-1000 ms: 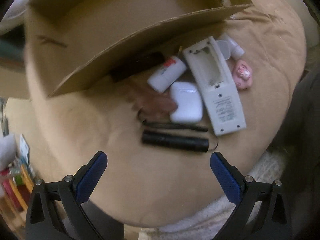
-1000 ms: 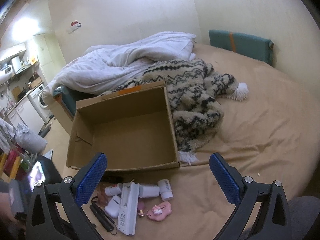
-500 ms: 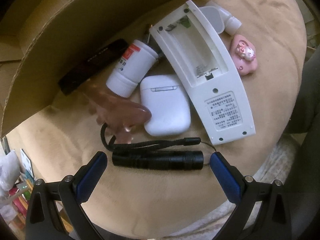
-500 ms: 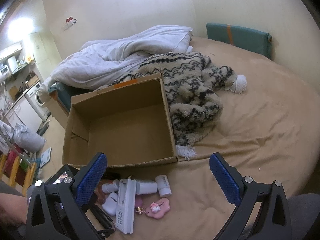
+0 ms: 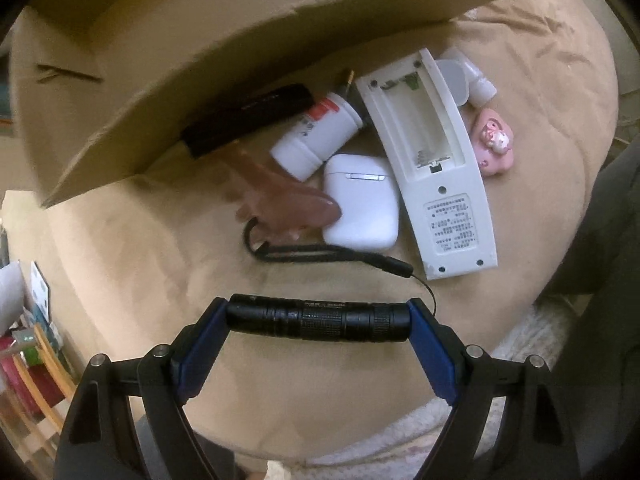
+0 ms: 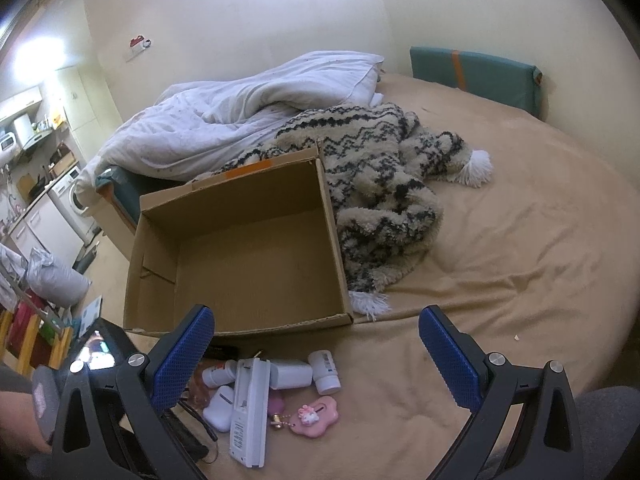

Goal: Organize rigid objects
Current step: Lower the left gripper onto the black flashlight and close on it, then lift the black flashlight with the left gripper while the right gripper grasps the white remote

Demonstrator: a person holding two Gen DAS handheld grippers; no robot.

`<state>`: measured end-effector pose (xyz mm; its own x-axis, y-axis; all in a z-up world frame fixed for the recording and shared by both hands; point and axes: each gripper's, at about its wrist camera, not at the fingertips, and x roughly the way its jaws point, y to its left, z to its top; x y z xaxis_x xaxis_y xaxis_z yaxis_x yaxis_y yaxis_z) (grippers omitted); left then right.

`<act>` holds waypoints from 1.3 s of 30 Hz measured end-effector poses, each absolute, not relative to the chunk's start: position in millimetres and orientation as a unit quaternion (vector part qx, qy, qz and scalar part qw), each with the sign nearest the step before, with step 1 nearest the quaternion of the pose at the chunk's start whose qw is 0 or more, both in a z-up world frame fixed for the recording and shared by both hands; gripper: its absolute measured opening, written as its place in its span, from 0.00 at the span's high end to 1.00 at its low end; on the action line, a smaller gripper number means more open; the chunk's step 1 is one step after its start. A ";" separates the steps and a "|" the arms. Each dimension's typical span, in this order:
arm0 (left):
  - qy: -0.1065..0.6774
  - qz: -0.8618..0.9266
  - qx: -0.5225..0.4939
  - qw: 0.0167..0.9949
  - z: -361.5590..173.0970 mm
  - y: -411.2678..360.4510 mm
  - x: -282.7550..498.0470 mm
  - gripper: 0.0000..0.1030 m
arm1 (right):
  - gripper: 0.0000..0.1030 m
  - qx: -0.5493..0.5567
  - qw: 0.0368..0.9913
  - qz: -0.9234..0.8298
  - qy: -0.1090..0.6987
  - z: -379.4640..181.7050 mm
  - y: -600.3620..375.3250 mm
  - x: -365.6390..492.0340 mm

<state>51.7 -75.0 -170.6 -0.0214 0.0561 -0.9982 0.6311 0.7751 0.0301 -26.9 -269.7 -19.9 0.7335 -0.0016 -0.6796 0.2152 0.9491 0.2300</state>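
The left gripper (image 5: 318, 322) is closed end to end on the black flashlight (image 5: 318, 322), low in the centre of the left wrist view, its 2 blue pads pressing the 2 ends of the barrel; whether the flashlight has left the tan bedsheet (image 5: 140, 248) I cannot tell. The right gripper (image 6: 316, 354) hangs wide open with nothing between its pads, at the bottom of the right wrist view. The cardboard box (image 6: 240, 248), in the centre-left of that view, shows a bare floor, so judging by this the sorting has hardly begun: 1 item is in hand, none is stowed, and the rest lie in a cluster just in front of the box's near wall. Counted there: 1 white remote (image 5: 432, 168) lying back-up with its battery bay uncovered, 1 white earbud case (image 5: 362, 206) touching it, 1 pink charm (image 5: 494, 144) at the right, 1 black flat device (image 5: 248, 118) half under the box flap, 1 brownish translucent piece (image 5: 280, 200), 1 black lanyard (image 5: 320, 254) still tied to the flashlight, and 3 small white bottles (image 6: 326, 372) in the right wrist view, of which the red-labelled one (image 5: 316, 138) is clearest in the left.
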 end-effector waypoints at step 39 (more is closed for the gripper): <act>0.540 -0.008 0.053 0.840 -52.8 29.6 76.3 0.17 | 0.75 0.112 0.792 0.023 0.599 -147.7 -163.3 14.1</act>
<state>76.3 29.6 -52.8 0.4165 0.0441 -0.9080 0.0711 0.9942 0.0808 14.1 -163.3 -147.7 0.2812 0.1714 -0.9442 0.0981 0.9736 0.2060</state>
